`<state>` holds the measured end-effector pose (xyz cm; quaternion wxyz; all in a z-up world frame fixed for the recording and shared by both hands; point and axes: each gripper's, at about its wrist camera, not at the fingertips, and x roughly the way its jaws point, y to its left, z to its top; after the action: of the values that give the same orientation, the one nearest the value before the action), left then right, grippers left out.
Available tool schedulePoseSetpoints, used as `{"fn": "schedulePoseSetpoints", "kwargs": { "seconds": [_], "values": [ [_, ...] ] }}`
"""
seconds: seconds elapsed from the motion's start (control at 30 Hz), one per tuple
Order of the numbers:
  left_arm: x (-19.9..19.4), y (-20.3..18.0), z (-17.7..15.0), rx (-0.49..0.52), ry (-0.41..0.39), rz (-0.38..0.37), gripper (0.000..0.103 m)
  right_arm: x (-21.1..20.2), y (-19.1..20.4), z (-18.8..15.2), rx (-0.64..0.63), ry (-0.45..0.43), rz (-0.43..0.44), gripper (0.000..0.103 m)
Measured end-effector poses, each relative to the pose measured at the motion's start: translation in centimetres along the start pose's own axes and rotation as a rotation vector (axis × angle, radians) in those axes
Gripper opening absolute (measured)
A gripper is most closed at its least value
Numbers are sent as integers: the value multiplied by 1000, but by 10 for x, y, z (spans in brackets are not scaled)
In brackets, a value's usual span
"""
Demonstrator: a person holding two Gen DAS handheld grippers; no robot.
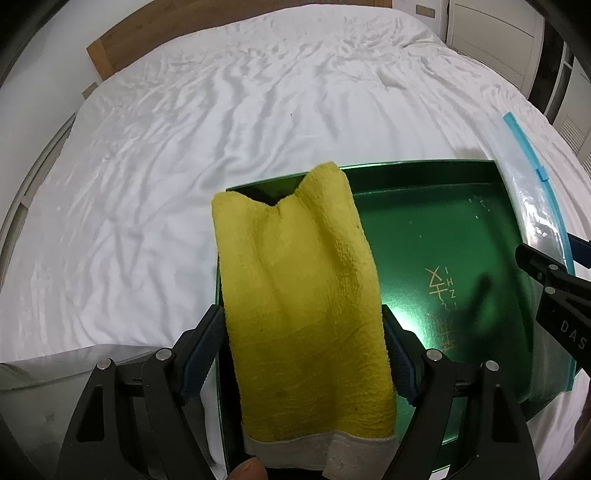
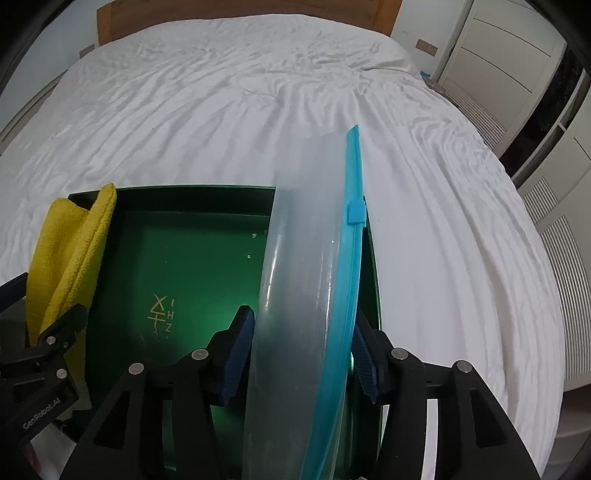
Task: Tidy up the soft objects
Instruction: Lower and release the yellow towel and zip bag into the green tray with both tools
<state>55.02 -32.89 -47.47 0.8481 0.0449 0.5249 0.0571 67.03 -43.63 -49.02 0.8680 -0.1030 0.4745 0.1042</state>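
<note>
A folded yellow towel [image 1: 295, 277] with a grey hem lies over the left side of a dark green tray [image 1: 443, 236] on the bed. It runs lengthwise between the fingers of my left gripper [image 1: 300, 314], which is open, its blue pads alongside the cloth without squeezing it. A clear zip bag [image 2: 303, 240] with a blue slider strip stands on edge along the right side of the tray [image 2: 192, 236]. My right gripper [image 2: 303, 314] is open around the bag, pads close to its sides. In the right wrist view the towel [image 2: 70, 243] shows at far left.
The tray sits near the front edge of a wide bed with a wrinkled white sheet [image 1: 221, 129]. A wooden headboard [image 2: 240, 14] is at the far end. White wardrobe doors [image 2: 517, 55] stand to the right. A person's fingertip [image 1: 247, 469] shows at the bottom.
</note>
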Motion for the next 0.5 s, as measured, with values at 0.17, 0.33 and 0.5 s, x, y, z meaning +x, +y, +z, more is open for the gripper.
{"fn": "schedulePoseSetpoints", "kwargs": {
  "seconds": [0.17, 0.33, 0.5],
  "values": [
    [-15, -5, -1, 8, -46, 18, 76, -10, -1, -4, 12, -24, 0, 58],
    [-28, -9, -2, 22, -106, 61, 76, -21, -4, -8, 24, -39, 6, 62],
    [-33, -9, -3, 22, -119, 67, 76, -29, -5, -11, 30, -43, 7, 62]
  ]
}}
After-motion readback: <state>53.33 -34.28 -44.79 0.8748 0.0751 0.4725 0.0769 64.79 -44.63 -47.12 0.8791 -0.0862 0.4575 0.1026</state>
